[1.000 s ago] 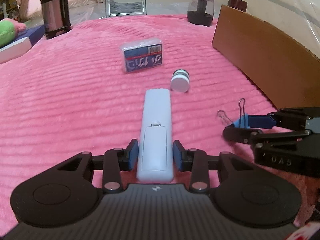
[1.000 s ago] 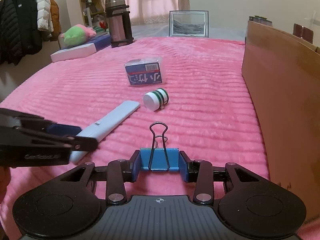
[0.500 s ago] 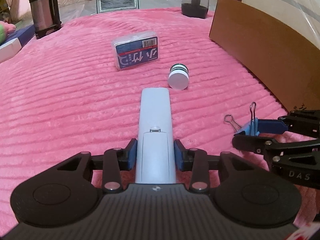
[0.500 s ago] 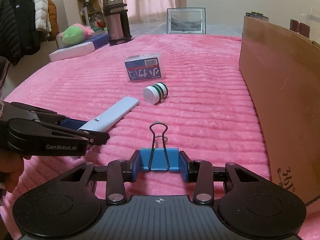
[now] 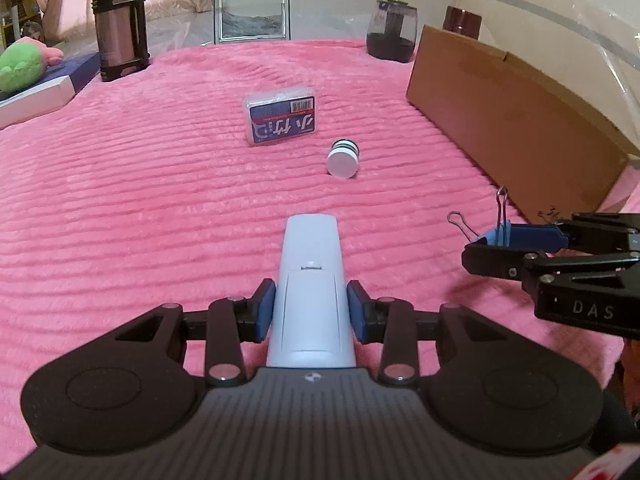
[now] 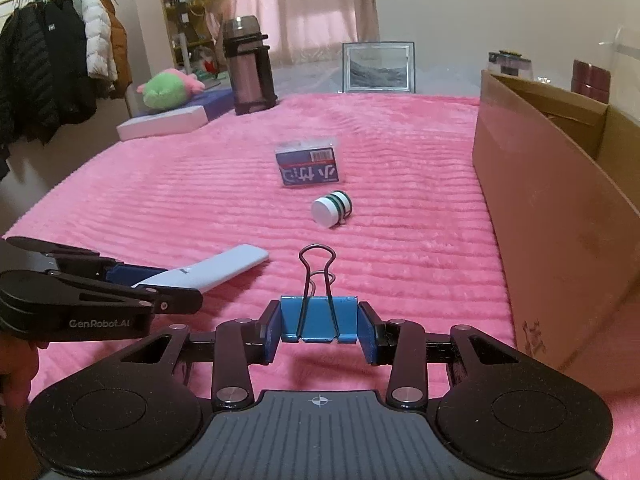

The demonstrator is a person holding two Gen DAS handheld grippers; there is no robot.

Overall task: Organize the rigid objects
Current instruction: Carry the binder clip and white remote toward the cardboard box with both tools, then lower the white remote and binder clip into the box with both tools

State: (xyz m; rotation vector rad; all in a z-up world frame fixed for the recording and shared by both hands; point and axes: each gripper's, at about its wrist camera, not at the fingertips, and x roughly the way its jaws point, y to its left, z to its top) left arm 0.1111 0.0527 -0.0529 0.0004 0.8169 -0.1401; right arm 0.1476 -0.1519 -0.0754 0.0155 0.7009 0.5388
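Observation:
My left gripper (image 5: pixel 311 308) is shut on a pale blue remote control (image 5: pixel 311 280) and holds it above the pink blanket; both also show in the right wrist view, gripper (image 6: pixel 160 284), remote (image 6: pixel 224 266). My right gripper (image 6: pixel 319 330) is shut on a blue binder clip (image 6: pixel 319 316), lifted off the blanket; the clip shows in the left wrist view (image 5: pixel 500 236) at the right. A clear box with a blue label (image 5: pixel 280 120) and a small white jar with green bands (image 5: pixel 343 159) lie further back on the blanket.
An open cardboard box (image 6: pixel 560 200) stands along the right side. A steel thermos (image 5: pixel 118 24), a picture frame (image 5: pixel 252 16), a dark glass jar (image 5: pixel 392 34) and a green plush toy (image 6: pixel 168 90) stand at the far edge.
Both grippers have risen with their objects. The remote and the clip now hang higher above the blanket, and more of the room and the cardboard box's inside shows.

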